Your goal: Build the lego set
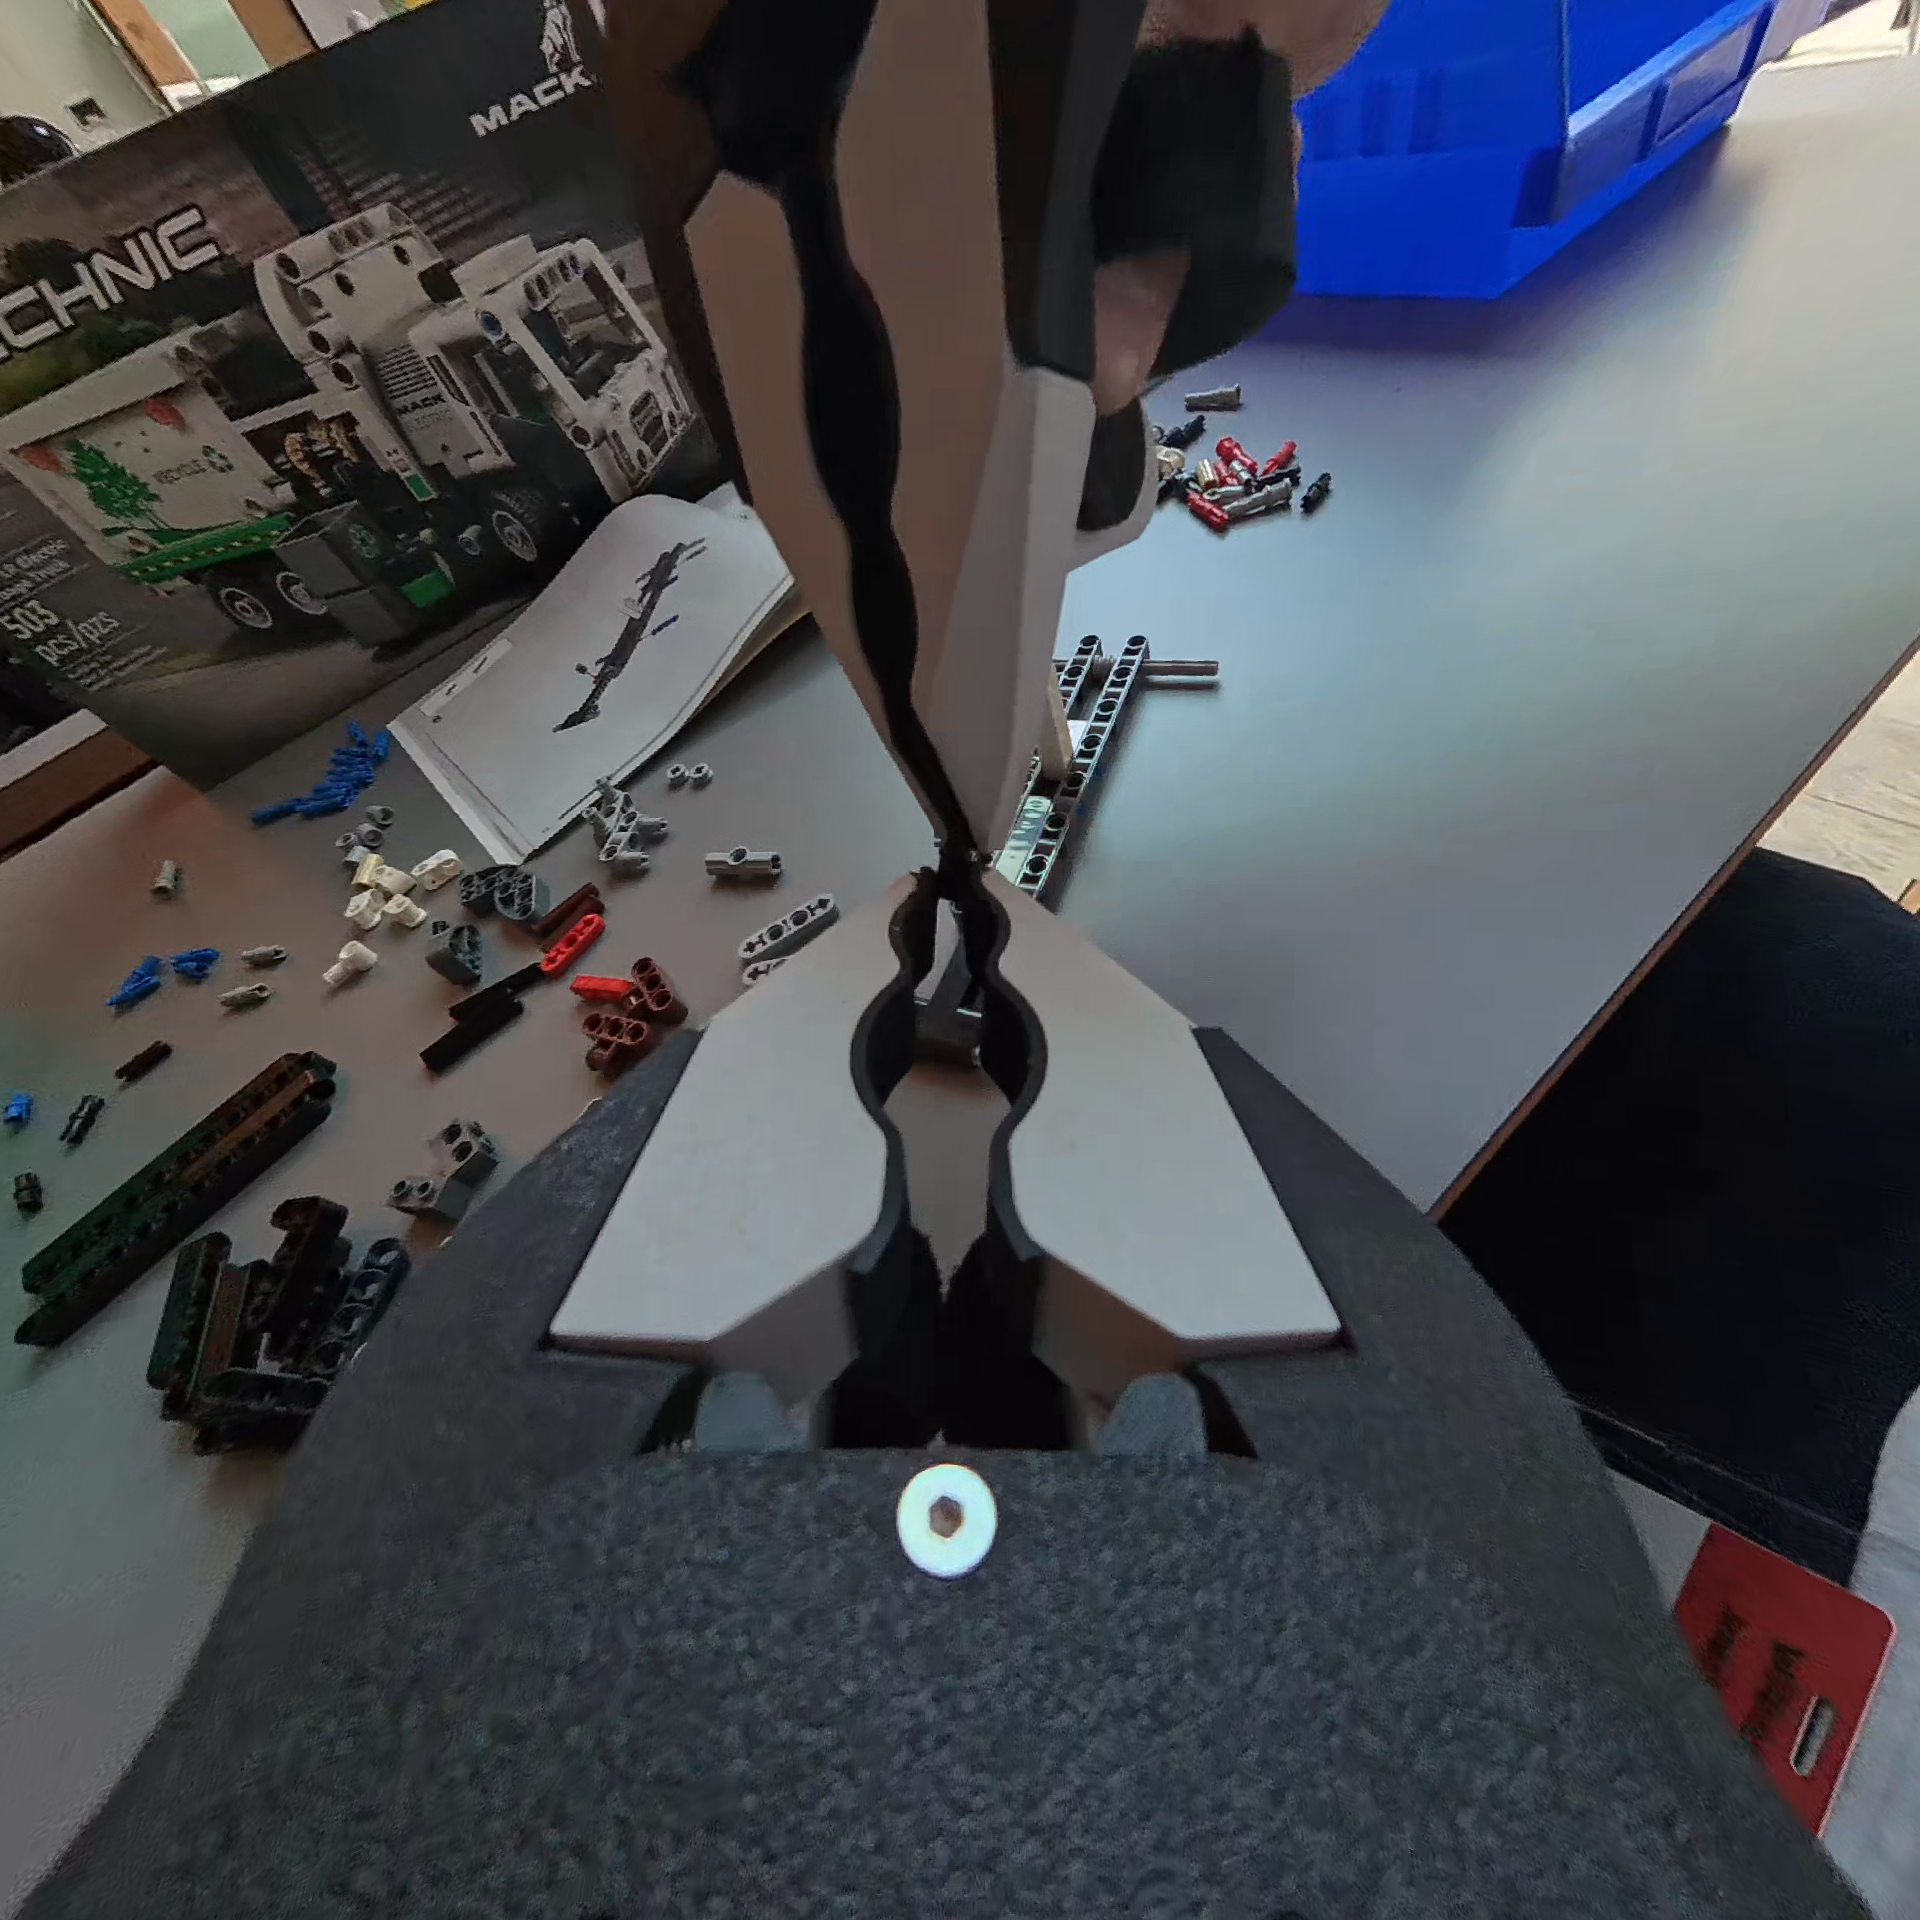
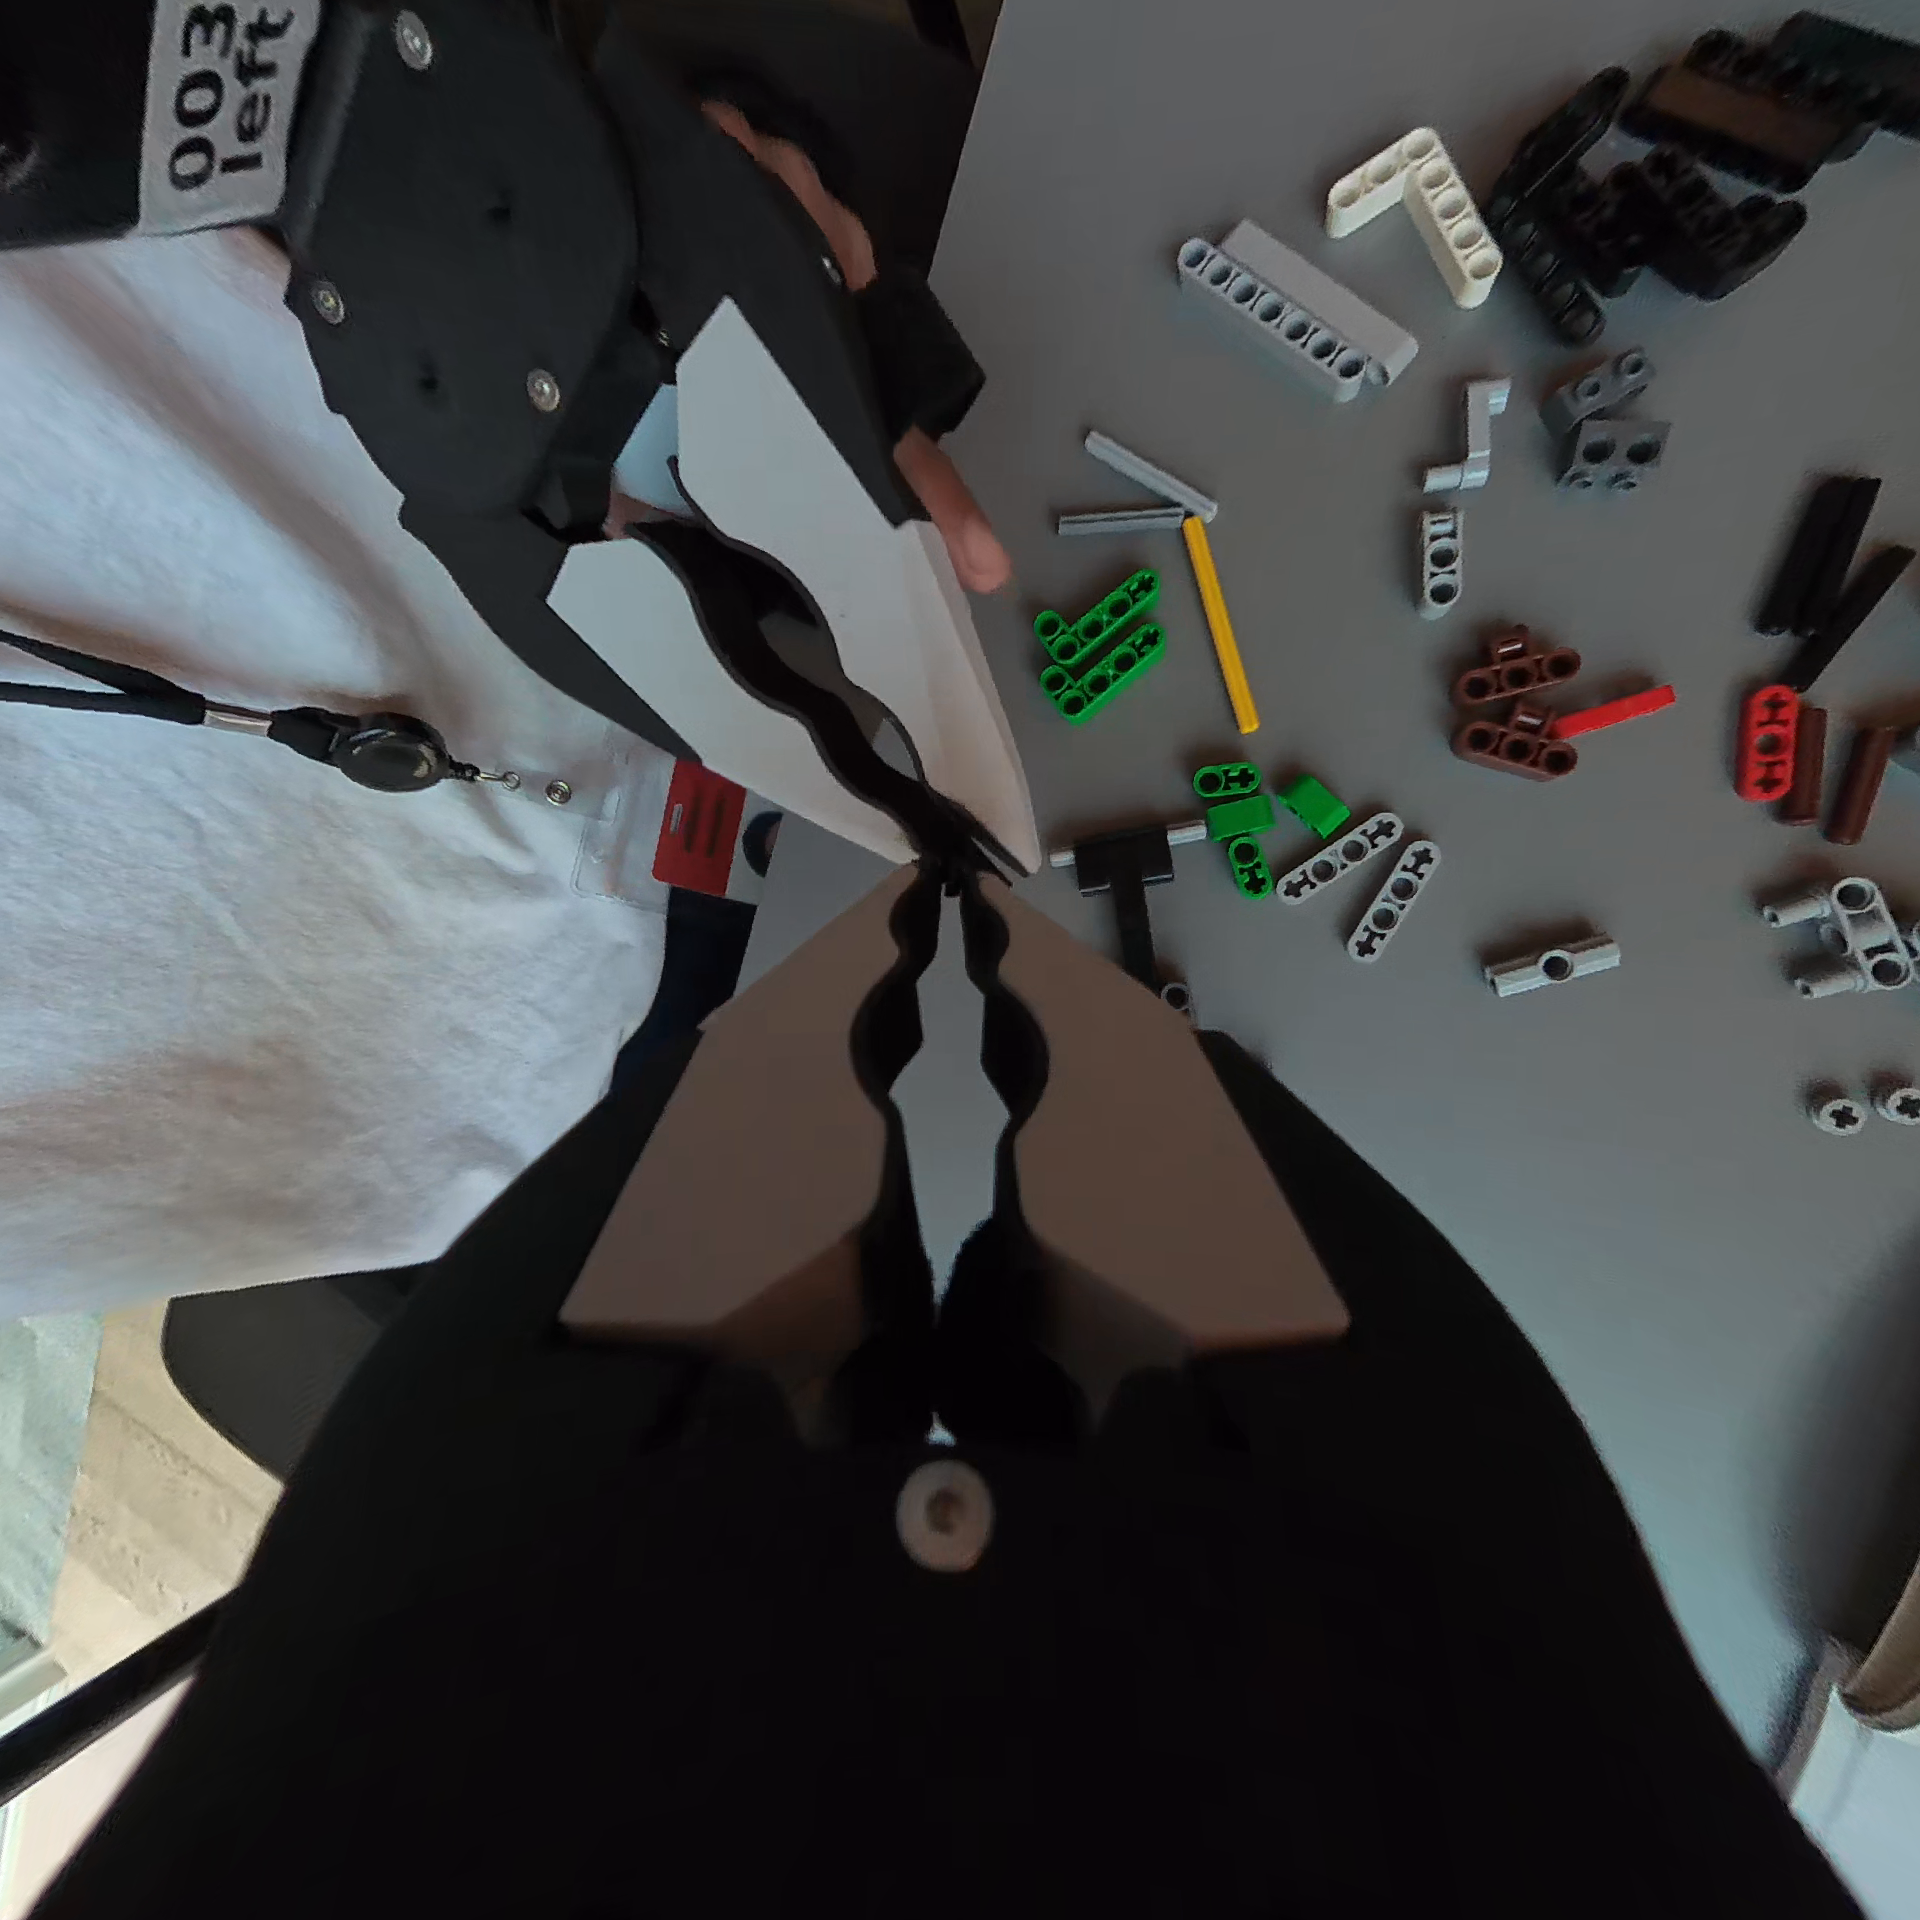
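My left gripper (image 1: 948, 888) and my right gripper (image 2: 945, 888) meet tip to tip above the grey table's near edge. Both are shut, and a small black piece (image 2: 949, 871), mostly hidden, is pinched where the tips touch. The right gripper (image 1: 961, 847) comes down from above in the left wrist view. The left gripper (image 2: 977, 842) comes in from the upper left in the right wrist view. A black T-shaped assembly (image 2: 1117, 862) lies on the table just beyond the tips and shows through the left fingers' gap (image 1: 945, 1029). A long grey beam frame (image 1: 1091, 748) lies farther off.
The set's box (image 1: 312, 416) and an open instruction booklet (image 1: 623, 665) stand at the back left. A blue bin (image 1: 1507, 156) is at the back right. Loose pieces lie scattered: green (image 2: 1101, 644), grey (image 2: 1294, 312), brown (image 2: 1512, 712), black beams (image 1: 177, 1195). A person's white shirt (image 2: 260, 935) is close. Left and right tips are no more than a few centimetres apart.
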